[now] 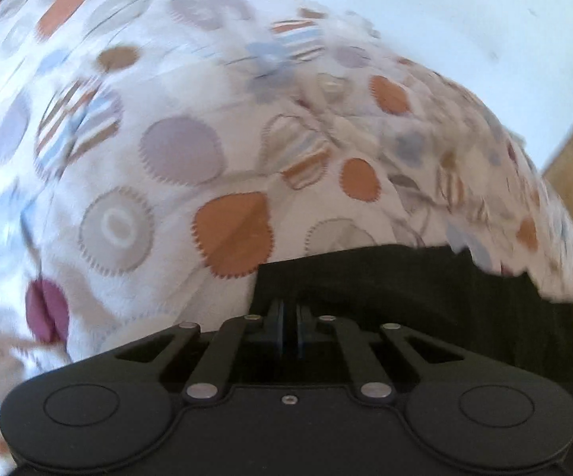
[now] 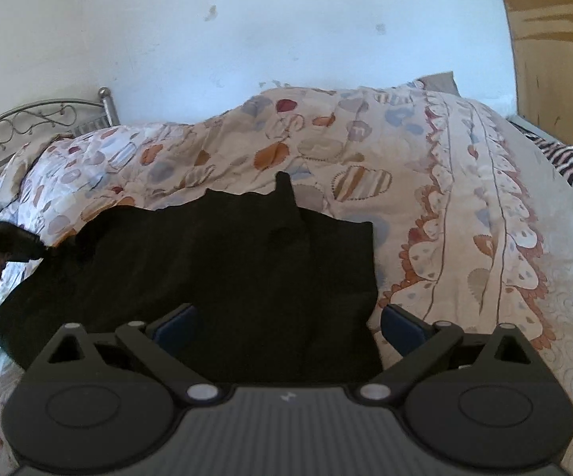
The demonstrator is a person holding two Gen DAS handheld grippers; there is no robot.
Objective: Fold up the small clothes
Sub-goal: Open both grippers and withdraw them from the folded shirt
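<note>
A pale quilted bedspread printed with orange, grey and maroon hearts and circles (image 2: 425,182) covers a bed, filling both views. A white wall (image 2: 246,20) rises behind it, with a curled metal bedframe (image 2: 28,119) at far left. A black fabric garment (image 2: 227,269) lies spread across the near middle of the bedspread. The right gripper (image 2: 288,327) hovers at the garment's near edge, its blue-padded fingers (image 2: 177,327) spread wide and holding nothing; the garment's right edge lies between them. The left gripper (image 1: 290,331) has its fingers pressed together, pinching the black garment's edge at the garment's left side.
</note>
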